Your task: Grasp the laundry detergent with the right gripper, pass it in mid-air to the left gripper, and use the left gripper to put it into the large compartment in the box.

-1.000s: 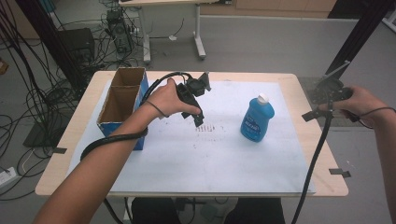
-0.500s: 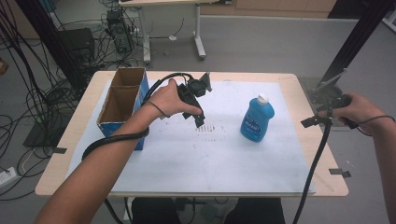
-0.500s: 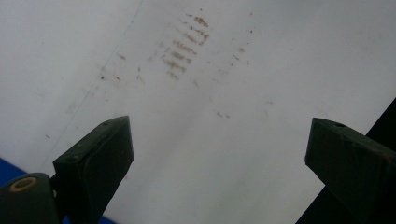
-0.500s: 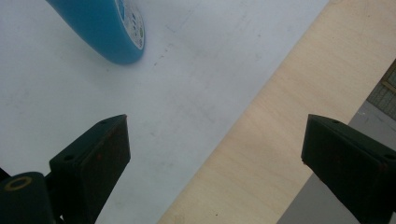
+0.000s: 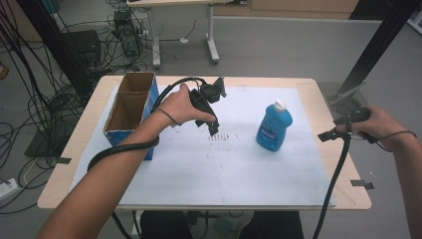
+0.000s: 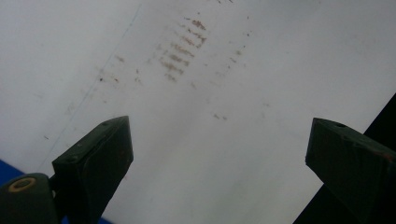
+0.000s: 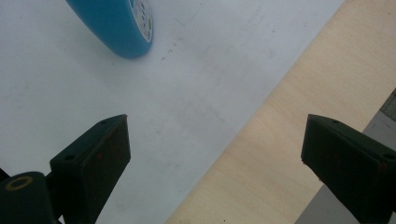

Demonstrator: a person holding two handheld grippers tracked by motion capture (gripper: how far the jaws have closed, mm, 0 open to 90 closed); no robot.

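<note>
White paper covers the desk (image 5: pixel 343 164); the blue bottle (image 5: pixel 273 126) stands upright right of centre; the left tool (image 5: pixel 213 127) hovers beside it, spread and empty; the right tool (image 5: pixel 326 134), seemingly over the desk's right edge, gapes too.

A light wooden desk (image 5: pixel 343 164) carries a large white sheet (image 5: pixel 224 169) that covers most of its top and bears faint brownish smudges near its centre. On the sheet a blue bottle (image 5: pixel 273 127) with a white cap stands upright; an open cardboard box (image 5: pixel 130 112) with blue sides sits at the left edge.
</note>
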